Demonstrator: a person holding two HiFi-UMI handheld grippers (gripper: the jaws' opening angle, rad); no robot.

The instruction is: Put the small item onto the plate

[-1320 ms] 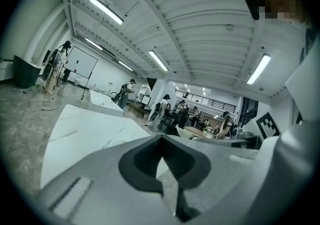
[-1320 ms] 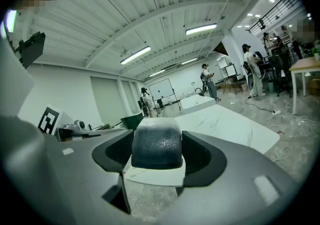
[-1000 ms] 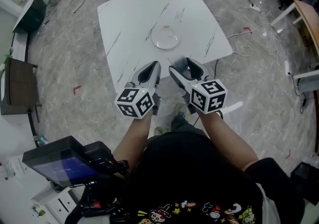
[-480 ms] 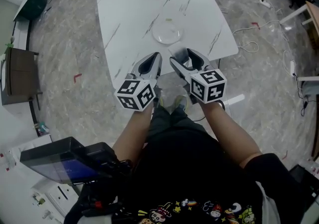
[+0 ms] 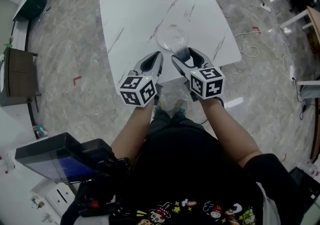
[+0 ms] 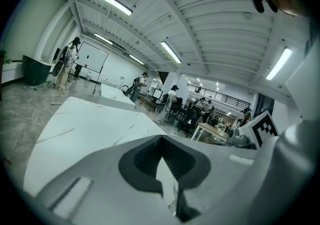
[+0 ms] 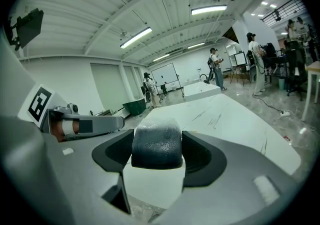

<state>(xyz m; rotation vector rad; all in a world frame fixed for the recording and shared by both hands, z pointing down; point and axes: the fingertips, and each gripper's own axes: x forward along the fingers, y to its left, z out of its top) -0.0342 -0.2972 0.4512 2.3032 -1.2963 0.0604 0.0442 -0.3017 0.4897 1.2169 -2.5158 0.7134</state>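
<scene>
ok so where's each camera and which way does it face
Head view: on the head, steeply down at the table and plate; shows arms, left gripper, right gripper.
Left gripper view: on the left gripper, along its shut jaws across the table.
Right gripper view: on the right gripper, along jaws shut on the item.
Shared: the table; each gripper view shows the other gripper.

Bright, even indoor light from long ceiling lamps (image 6: 113,2), only soft weak shadows on the white table (image 5: 145,14), pale shine on the plate (image 5: 170,35), head view sharp, both gripper views strongly fisheye-bent with dark round edges, foreground slightly soft.
</scene>
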